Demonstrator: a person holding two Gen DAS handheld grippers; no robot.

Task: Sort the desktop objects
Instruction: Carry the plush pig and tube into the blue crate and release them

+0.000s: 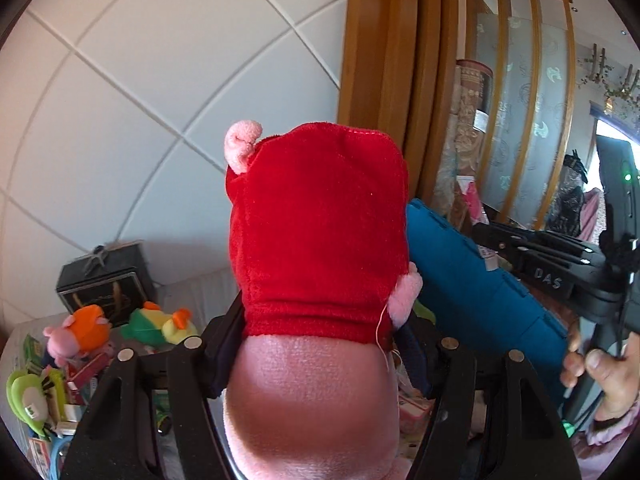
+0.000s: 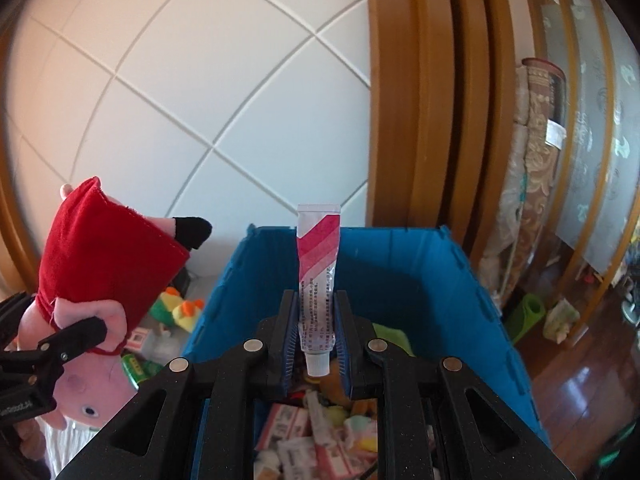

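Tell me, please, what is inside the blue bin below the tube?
The blue bin holds small pink and white packets, soft toys and something green. The right gripper, shut on the tube, covers much of the pile.

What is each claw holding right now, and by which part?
Left claw grips the pink plush pig in a red dress around its neck. Right claw pinches the red-striped white tube near its cap.

Plush pig (image 1: 316, 320) — fuzzy pink pile, red velvety cloth dress (image 1: 320, 232). Tube (image 2: 318, 280) — glossy printed foil-like skin, ribbed white plastic cap. Bin (image 2: 420, 272) behind tube: matt blue plastic; floor (image 2: 580, 392) beside it: glossy wood.
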